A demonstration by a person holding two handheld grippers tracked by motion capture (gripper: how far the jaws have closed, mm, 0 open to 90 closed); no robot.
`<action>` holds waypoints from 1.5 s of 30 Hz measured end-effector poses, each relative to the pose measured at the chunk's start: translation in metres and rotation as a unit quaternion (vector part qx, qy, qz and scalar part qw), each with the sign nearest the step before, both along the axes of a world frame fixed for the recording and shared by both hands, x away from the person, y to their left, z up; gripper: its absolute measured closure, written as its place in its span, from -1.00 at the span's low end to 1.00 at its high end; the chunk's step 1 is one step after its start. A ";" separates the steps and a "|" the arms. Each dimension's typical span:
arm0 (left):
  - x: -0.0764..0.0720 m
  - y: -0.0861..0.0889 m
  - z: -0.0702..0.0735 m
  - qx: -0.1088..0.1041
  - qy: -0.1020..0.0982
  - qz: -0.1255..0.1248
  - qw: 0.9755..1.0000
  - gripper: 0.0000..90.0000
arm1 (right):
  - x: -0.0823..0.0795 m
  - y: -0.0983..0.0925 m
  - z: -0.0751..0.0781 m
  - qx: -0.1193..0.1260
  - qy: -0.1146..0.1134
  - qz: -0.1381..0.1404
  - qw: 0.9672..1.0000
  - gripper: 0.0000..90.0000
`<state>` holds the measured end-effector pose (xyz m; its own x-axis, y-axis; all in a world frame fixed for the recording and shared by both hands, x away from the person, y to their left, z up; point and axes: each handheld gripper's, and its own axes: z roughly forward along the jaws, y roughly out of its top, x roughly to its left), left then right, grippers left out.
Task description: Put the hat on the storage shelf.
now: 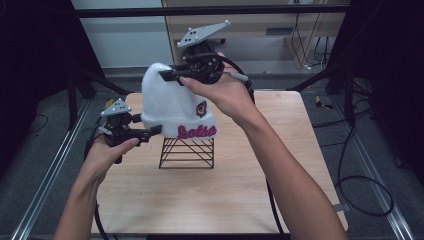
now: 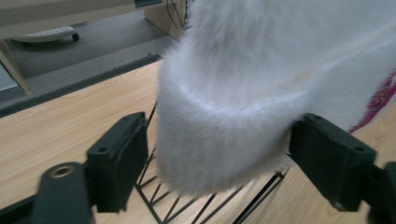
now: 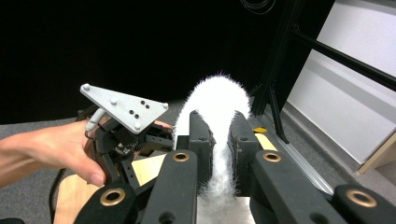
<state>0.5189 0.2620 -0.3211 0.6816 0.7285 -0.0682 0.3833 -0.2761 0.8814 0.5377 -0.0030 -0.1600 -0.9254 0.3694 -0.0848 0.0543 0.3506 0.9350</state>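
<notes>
Draping a black wire rack (image 1: 187, 152) at frame centre, a white beanie (image 1: 170, 102) is pinched by the right gripper (image 1: 167, 75), while the left gripper (image 1: 155, 131) fingers (image 2: 119, 158) stand apart around its cuff above the wooden surface (image 1: 295, 150).

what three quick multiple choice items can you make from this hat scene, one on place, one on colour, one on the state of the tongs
1. Where does the white hat sit?
A. flat on the floor
B. over the black wire stand
C. inside a drawer

2. What colour is the lettering on the hat's cuff?
A. green
B. yellow
C. pink

3. How are the right tongs?
A. shut on the hat's top
B. wide open above the table
C. shut on the stand

Key: 1 B, the stand's wires show below the cuff on the wooden table. 2 C, the high view shows pink letters. 3 A, the right gripper view shows white fuzz pinched between both jaws, while the left tongs stand open around the cuff.
</notes>
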 end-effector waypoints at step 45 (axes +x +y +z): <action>-0.013 -0.027 0.008 0.010 -0.067 0.070 0.995 0.62 | 0.022 -0.029 -0.011 -0.002 -0.002 -0.053 0.999 0.84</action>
